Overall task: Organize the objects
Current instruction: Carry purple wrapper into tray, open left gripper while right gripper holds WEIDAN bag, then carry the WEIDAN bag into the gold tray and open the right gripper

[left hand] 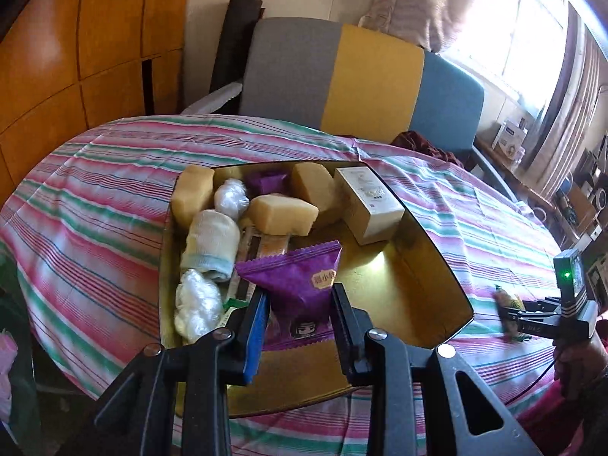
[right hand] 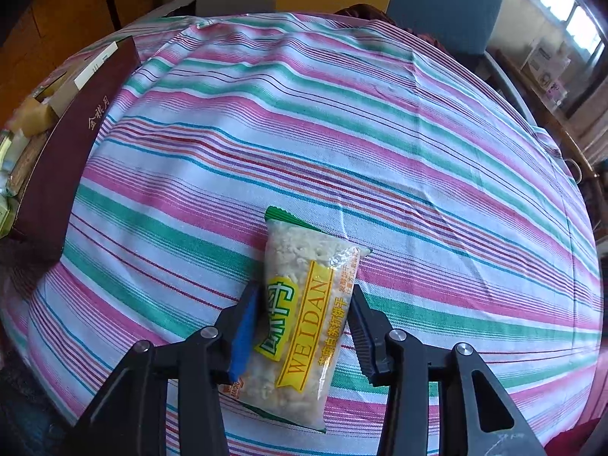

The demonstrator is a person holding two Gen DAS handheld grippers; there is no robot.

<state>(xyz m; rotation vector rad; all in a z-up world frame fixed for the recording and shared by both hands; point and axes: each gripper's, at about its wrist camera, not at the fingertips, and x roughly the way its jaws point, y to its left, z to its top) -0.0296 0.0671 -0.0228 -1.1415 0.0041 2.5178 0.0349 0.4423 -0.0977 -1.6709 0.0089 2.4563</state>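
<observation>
A gold-lined box (left hand: 429,277) sits on the striped table and holds yellow blocks, white bundles, a rolled cloth, a white carton (left hand: 368,201) and purple packets. My left gripper (left hand: 298,296) is over the box's near end, its jaws closed on a purple snack packet (left hand: 300,285). My right gripper (right hand: 304,304) holds a clear packet of rice snack with a yellow WEIDAN label (right hand: 304,315) just above the cloth; its jaws press the packet's sides. In the left wrist view the right gripper (left hand: 511,313) shows at the far right with that packet.
The dark red outer wall of the box (right hand: 72,140) is at the left of the right wrist view. A grey, yellow and blue chair (left hand: 361,83) stands behind the table. Shelves with clutter (left hand: 570,190) lie at the right by the window.
</observation>
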